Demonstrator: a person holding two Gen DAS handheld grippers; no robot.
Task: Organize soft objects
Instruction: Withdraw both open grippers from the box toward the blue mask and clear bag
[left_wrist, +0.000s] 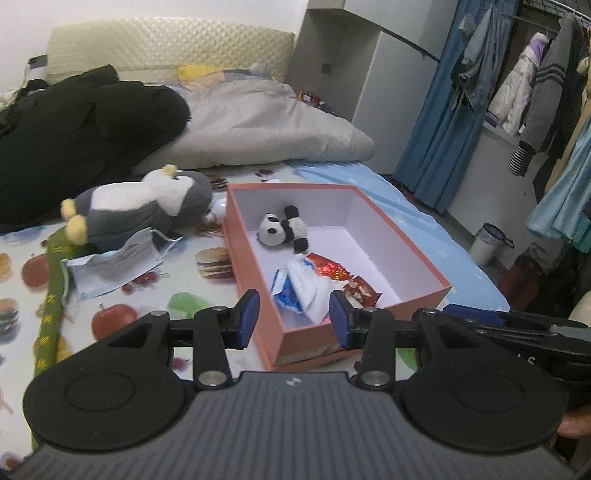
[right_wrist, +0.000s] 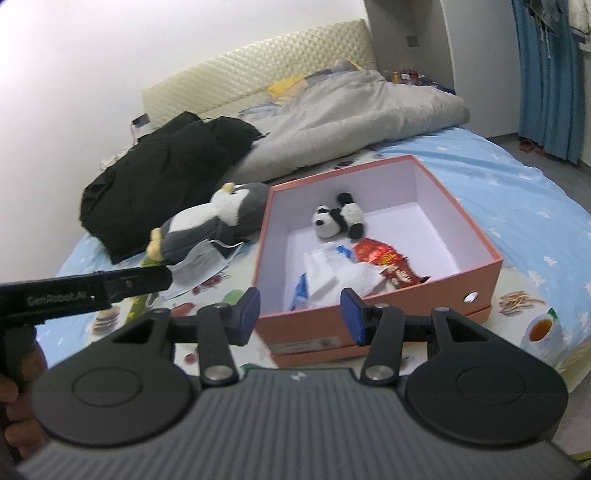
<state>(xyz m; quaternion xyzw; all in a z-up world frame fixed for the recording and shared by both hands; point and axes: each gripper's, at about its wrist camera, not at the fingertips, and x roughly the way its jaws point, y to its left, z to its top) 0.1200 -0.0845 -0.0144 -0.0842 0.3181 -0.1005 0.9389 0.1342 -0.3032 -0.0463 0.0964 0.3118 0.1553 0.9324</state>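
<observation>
An orange box (left_wrist: 236, 229) (right_wrist: 461, 221) with a white inside stands open on the bed. In it lie a small panda plush (left_wrist: 282, 229) (right_wrist: 338, 221), a white-and-blue packet (left_wrist: 299, 288) (right_wrist: 325, 273) and a red wrapper (left_wrist: 328, 267) (right_wrist: 380, 258). Left of the box a grey-and-white penguin plush (left_wrist: 147, 210) (right_wrist: 207, 221) lies on its side, partly on a blue face mask (left_wrist: 114, 266) (right_wrist: 203, 262). My left gripper (left_wrist: 293, 317) (right_wrist: 166, 277) hovers open before the box's near corner, with nothing between its pads. Beside it, my right gripper (right_wrist: 299, 314) (left_wrist: 498, 321) is open and holds nothing.
A black jacket (left_wrist: 74, 140) and a grey duvet (left_wrist: 266, 125) lie at the head of the bed. A green strip (left_wrist: 51, 295) runs along the printed sheet on the left. A blue curtain (left_wrist: 443, 103), hanging clothes (left_wrist: 546, 92) and a bin (left_wrist: 489, 243) stand to the right.
</observation>
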